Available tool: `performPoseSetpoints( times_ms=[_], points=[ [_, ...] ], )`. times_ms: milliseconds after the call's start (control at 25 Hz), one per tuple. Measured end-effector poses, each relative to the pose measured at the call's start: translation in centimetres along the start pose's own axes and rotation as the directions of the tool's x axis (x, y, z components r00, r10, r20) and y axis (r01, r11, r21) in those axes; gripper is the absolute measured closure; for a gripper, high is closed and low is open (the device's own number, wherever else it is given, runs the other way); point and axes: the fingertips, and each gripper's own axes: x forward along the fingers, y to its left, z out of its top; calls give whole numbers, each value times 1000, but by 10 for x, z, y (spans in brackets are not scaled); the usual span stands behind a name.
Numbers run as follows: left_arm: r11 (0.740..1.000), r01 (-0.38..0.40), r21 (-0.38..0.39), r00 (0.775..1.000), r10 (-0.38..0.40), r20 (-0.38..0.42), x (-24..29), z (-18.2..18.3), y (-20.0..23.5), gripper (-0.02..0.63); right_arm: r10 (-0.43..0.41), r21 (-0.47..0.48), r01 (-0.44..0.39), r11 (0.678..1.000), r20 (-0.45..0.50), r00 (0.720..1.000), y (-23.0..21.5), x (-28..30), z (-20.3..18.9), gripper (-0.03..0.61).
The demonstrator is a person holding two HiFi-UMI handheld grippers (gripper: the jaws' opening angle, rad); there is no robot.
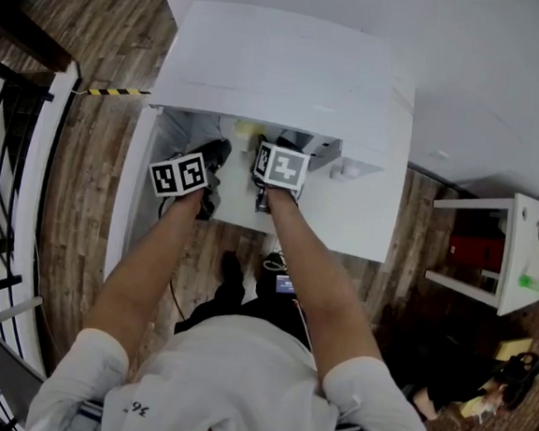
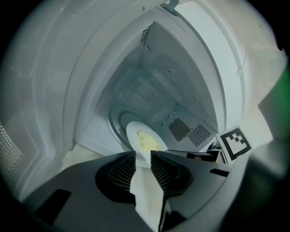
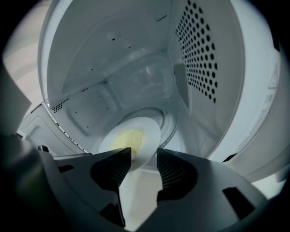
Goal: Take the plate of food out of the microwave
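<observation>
Looking down through the head view, I see both forearms stretched toward the white microwave (image 1: 291,80), which stands on a white table (image 1: 362,227) above a wooden floor (image 1: 85,175). Both tools point into the open cavity. The plate (image 3: 131,138) is inside, resting on the round turntable (image 3: 168,121), with a flat patch of pale yellow food (image 3: 126,137) on it. My left hand-held gripper (image 2: 143,156) has its jaws apart; the near rim of the plate shows right at the gap between the tips, and I see no pad pressing on it. My right hand-held gripper (image 3: 144,154) also stands open, with a wider gap, and the plate's edge sits at the mouth of that gap, closer to the left jaw, without being clamped. Neither tool has hold of anything. From the right gripper view the perforated side wall (image 3: 199,54) rises to the right of the plate. From the left gripper view the other tool's marker cube (image 2: 234,144) shows at the right, close beside the plate.
</observation>
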Motion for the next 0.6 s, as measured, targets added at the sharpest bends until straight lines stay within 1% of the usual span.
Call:
performPoseSetpoints(
  times_ms=[240, 400, 600],
  points=[
    [1000, 3, 6, 1000, -3, -10, 4, 2, 2, 528, 5, 31, -5, 1000, -12, 1000, 0, 2, 0, 403],
    [1000, 11, 12, 1000, -10, -18, 6, 1, 3, 528, 21, 68, -20, 998, -13, 1000, -2, -1, 0, 431],
    [999, 32, -2, 999, -33, -26, 8, -2, 4, 528, 54, 134, -51, 990, -23, 998, -6, -6, -4, 463]
  ],
)
